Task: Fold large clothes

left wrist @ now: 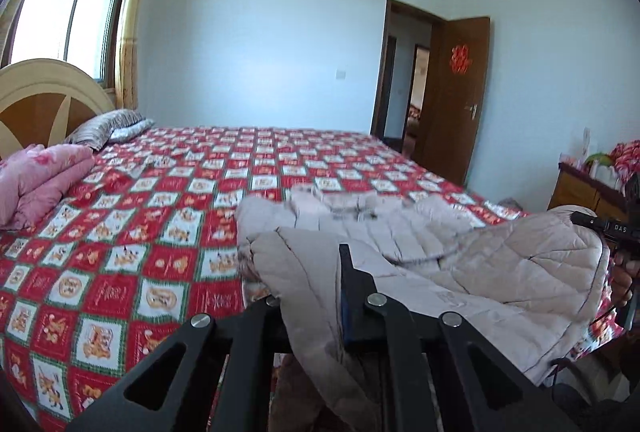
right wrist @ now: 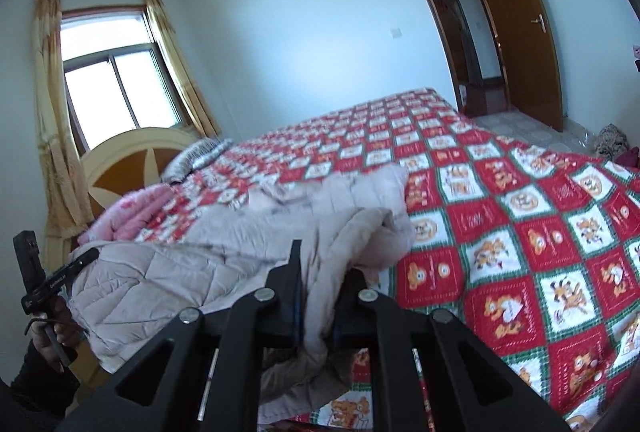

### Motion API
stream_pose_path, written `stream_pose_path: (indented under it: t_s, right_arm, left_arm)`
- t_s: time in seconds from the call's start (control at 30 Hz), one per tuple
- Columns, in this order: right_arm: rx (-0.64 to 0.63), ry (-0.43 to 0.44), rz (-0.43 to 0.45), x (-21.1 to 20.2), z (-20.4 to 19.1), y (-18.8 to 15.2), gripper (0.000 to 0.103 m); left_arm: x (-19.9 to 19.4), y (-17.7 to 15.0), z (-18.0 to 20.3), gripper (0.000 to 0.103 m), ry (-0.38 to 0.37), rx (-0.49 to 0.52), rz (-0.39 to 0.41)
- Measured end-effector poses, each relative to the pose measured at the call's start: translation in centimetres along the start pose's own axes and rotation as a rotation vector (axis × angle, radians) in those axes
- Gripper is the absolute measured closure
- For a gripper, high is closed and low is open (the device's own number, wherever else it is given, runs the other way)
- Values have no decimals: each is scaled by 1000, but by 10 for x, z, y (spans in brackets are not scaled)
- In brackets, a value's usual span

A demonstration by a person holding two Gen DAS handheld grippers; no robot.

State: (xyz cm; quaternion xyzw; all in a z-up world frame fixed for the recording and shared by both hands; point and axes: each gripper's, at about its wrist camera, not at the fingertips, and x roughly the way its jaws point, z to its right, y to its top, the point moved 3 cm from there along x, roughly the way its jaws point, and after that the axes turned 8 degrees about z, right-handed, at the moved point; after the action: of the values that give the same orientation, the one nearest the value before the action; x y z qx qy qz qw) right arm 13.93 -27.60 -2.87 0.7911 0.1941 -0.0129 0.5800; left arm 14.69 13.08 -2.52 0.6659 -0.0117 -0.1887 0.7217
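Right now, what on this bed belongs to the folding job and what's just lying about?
Job: jacket, gripped by left tongs and right tongs.
Lying about: pink quilt, pillow, bedspread.

Bright daylight via window point(left wrist: 68, 4), fisheye-warped edges, slight motion blur.

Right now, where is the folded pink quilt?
In both views the pink quilt lies on the bed near the headboard, beside the striped pillow, apart from the jacket.
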Motion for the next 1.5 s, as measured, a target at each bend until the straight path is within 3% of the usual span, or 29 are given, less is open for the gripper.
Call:
stream_pose_path:
  t_s: [0.13, 0.27, 0.47, 0.67, 0.77, 0.8, 0.93, 1.2, 1.37, 1.5]
  right_arm:
    - [-2, -27, 6, 22, 7, 16, 90]
    - [24, -68, -15, 77, 21, 25, 91]
    - [-31, -200, -12, 163, 28, 30, 91]
    - [19, -286, -57, 229, 59, 27, 91]
    - [14, -322, -92, 252, 72, 25, 91]
    - [8, -328, -107, 260, 75, 25, 91]
    - [-5, -362, -127, 284, 81, 24, 91]
    - [-40, -422, -134, 321, 88, 18, 89]
    - [-21, -403, -164, 332, 94, 19, 84]
    - [-16, -387, -183, 341, 95, 16, 75]
  left_arm:
    - [17, 7, -7, 94, 22, 33, 10]
    - [78, 4, -25, 91, 93, 58, -33]
    - [170, 6, -44, 89, 194, 19, -102]
    - [240, 14, -68, 87, 177, -111, -204]
    - [254, 32, -91, 76, 100, -261, -193]
    - [258, 36, -97, 69, 79, -304, -192]
    - [270, 41, -99, 51, 103, -313, -182]
    - [290, 39, -95, 49, 254, -218, -141]
    - [291, 40, -113, 44, 194, -314, -119]
    - [293, 39, -126, 32, 158, -431, -100]
